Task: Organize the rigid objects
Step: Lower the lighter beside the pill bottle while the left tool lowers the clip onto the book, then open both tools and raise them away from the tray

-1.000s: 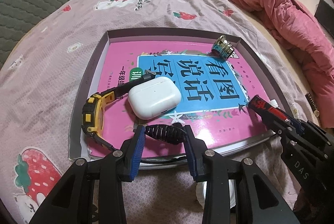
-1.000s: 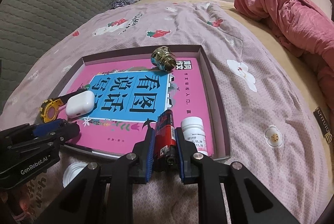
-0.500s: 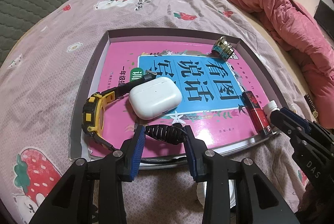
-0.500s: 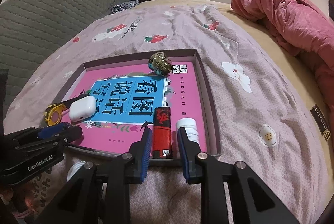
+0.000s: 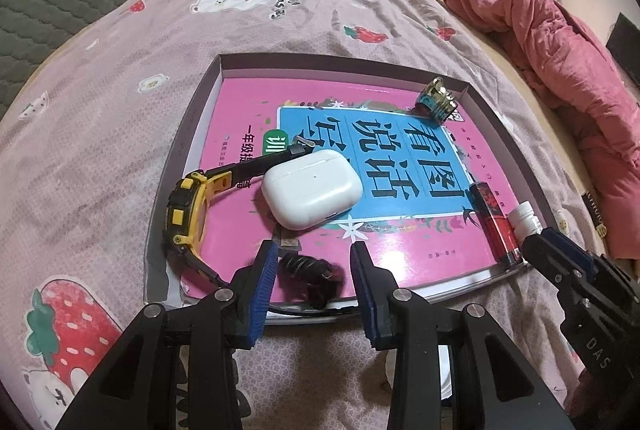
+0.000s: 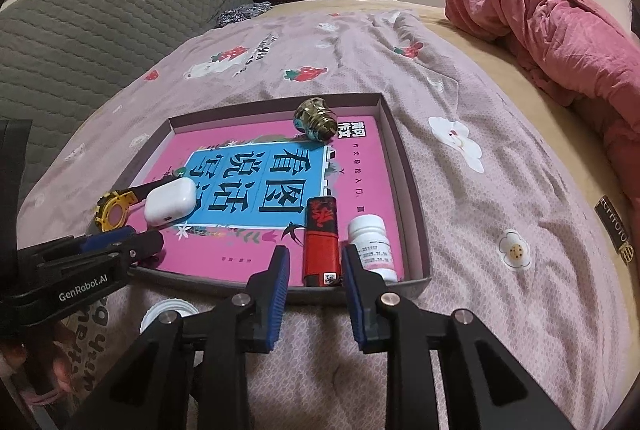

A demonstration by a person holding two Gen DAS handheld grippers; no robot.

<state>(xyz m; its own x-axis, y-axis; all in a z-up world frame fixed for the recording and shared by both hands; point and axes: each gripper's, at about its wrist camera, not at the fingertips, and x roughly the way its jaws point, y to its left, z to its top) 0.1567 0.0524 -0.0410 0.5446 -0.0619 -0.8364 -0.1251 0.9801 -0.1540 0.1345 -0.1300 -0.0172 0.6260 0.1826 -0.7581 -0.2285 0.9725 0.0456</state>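
The right hand-held gripper (image 6: 312, 286) has let go of the red lighter (image 6: 321, 242): a second ago its pads pinched the lighter, and now its jaws are opening, with the lighter lying flat between them at the tray's (image 6: 416, 197) near right corner, just beside the white pill bottle (image 6: 372, 246). That reads as 1 more object delivered.

The left hand-held gripper (image 5: 314, 278) has stayed put, its jaws moderately spread around a black spiral hair tie (image 5: 310, 276) that looks blurred; whether the pads press on it cannot be told.

Counted in the tray, all on 1 pink book (image 5: 400, 254):
- 1 lighter
- 1 pill bottle
- 1 white earbuds case (image 5: 312, 189)
- 1 yellow-and-black watch (image 5: 188, 213)
- 1 shiny metal bulb-like piece (image 6: 315, 119)
- 1 hair tie

A white lid (image 6: 168, 312) lies on the bedspread (image 6: 480, 230), outside the tray.
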